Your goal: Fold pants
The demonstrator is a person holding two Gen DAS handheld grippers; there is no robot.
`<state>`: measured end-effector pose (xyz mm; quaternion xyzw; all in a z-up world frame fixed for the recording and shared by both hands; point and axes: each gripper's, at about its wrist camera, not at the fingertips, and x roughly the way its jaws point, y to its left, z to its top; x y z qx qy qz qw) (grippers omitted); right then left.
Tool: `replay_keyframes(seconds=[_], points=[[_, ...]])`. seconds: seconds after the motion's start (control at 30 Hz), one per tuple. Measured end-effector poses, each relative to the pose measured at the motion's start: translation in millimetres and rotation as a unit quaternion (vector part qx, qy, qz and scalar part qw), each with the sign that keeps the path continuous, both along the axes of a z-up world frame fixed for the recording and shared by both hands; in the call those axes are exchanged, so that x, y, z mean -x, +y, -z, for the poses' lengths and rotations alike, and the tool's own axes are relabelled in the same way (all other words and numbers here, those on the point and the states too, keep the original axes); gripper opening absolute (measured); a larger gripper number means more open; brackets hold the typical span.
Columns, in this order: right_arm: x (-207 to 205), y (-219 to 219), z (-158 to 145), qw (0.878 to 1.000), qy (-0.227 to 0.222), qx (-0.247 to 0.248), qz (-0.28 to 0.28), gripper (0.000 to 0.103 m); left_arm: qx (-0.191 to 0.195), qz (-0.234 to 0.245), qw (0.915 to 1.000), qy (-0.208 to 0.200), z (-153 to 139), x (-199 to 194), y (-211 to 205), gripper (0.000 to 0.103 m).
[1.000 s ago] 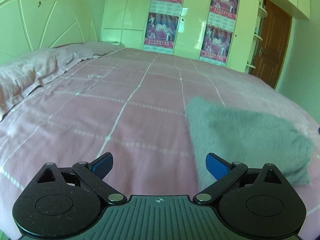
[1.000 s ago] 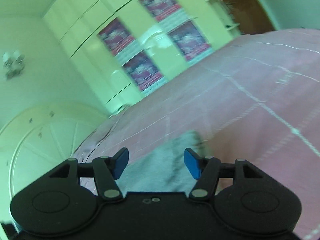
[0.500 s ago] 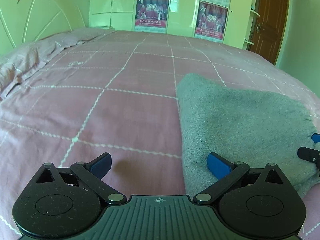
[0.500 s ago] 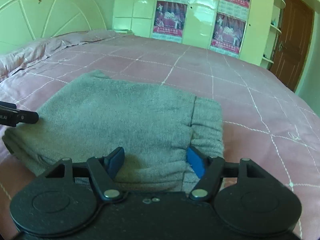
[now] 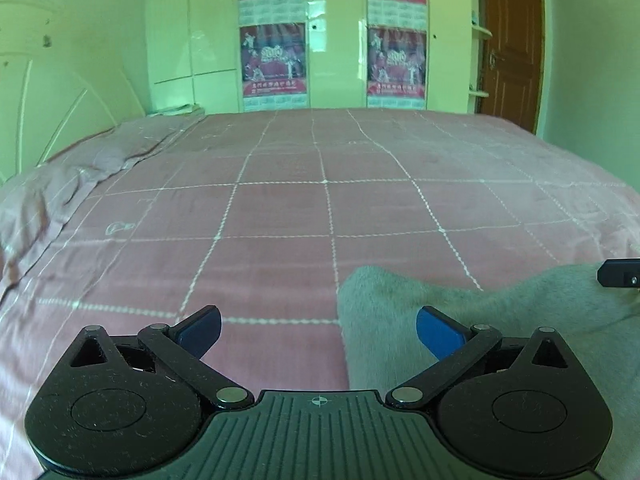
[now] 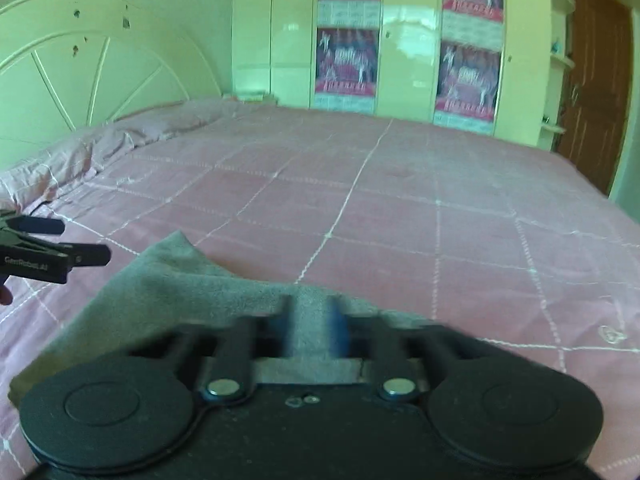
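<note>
Grey pants [image 6: 168,284] lie folded on the pink checked bedspread [image 6: 400,208]. My right gripper [image 6: 310,328] is blurred and closing on the near edge of the pants, with grey cloth between its blue pads. My left gripper [image 5: 318,330] is open and empty, low over the bed at the left edge of the pants [image 5: 500,312], its right blue fingertip [image 5: 434,328] over the cloth. The left gripper also shows at the left of the right wrist view [image 6: 48,248]. The right gripper's tip shows at the right edge of the left wrist view [image 5: 620,274].
Pink pillows [image 5: 60,184] lie at the left by a white headboard [image 6: 80,72]. White wardrobes with posters [image 5: 276,40] stand beyond the bed. A brown door [image 5: 512,40] is at the far right.
My right gripper has dropped to the near edge of the pants and its jaws have narrowed onto the cloth. My left gripper has lowered and stays open beside the pants.
</note>
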<state>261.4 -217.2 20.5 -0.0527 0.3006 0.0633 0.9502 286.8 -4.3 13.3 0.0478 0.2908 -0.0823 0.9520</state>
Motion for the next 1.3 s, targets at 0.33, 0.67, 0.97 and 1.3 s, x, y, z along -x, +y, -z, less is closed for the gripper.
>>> replay_keyframes(seconds=[0.33,0.67,0.97,1.3], points=[[-27.6,-31.1,45.7,0.998,0.059,-0.01,0.014,0.0,0.027,0.013,0.9959,0.085,58.0,-49.8,-6.2,0.103],[38.5,-78.7,4.4,0.993,-0.031,-0.086,0.069,0.073,0.079,-0.013,0.9948,0.063,35.3,-0.7,52.9,0.103],[150.8,-149.6,55.8,0.934,-0.012,-0.332,0.13,0.086,0.164,-0.042,0.9826,0.076,64.3,90.7,105.4,0.103],[169.3,-139.6,84.9,0.935,-0.01,-0.335,0.114,0.097,0.043,-0.011,0.999,0.008,92.9,138.9,69.1,0.103]])
